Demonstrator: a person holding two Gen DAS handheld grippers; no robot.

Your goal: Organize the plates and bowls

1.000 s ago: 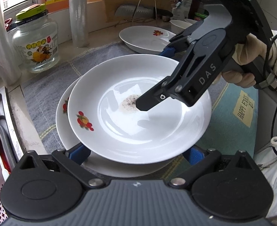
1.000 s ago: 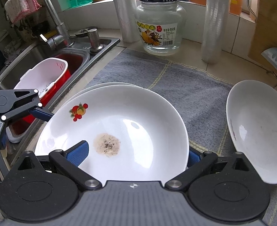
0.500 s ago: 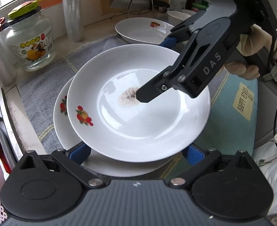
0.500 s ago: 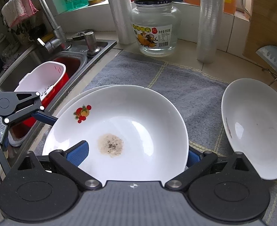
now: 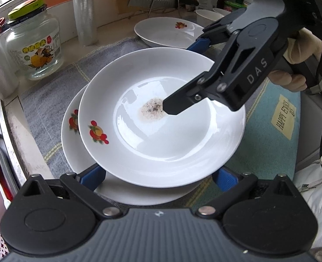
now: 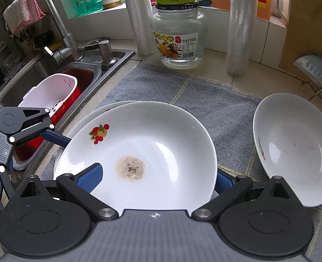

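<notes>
A white plate [image 5: 171,144] [image 6: 161,135] with a fruit decal and a brown speckled stain lies tilted and offset on a second decal plate [image 5: 71,144] [image 6: 99,111]. My left gripper [image 5: 158,176] is open, its blue fingers [image 6: 53,137] slid under the top plate's near rim. My right gripper [image 6: 155,180] [image 5: 182,75] is open wide and straddles that plate's rim, with one finger over the inside and one beyond the edge. A third white plate [image 5: 167,32] [image 6: 292,152] lies apart on the mat.
A glass jar [image 6: 178,37] and two film rolls [image 6: 239,26] stand at the back. The sink [image 6: 29,76] holds a red and white basket [image 6: 51,91]. A cleaver [image 6: 314,69] sits on a wire rack. Grey mat [image 6: 204,93] underneath. A gloved hand [image 5: 303,50] holds the right gripper.
The right gripper's inner finger has edged slightly away across the top plate. Both cameras shifted a little. Both grippers have stayed open.
</notes>
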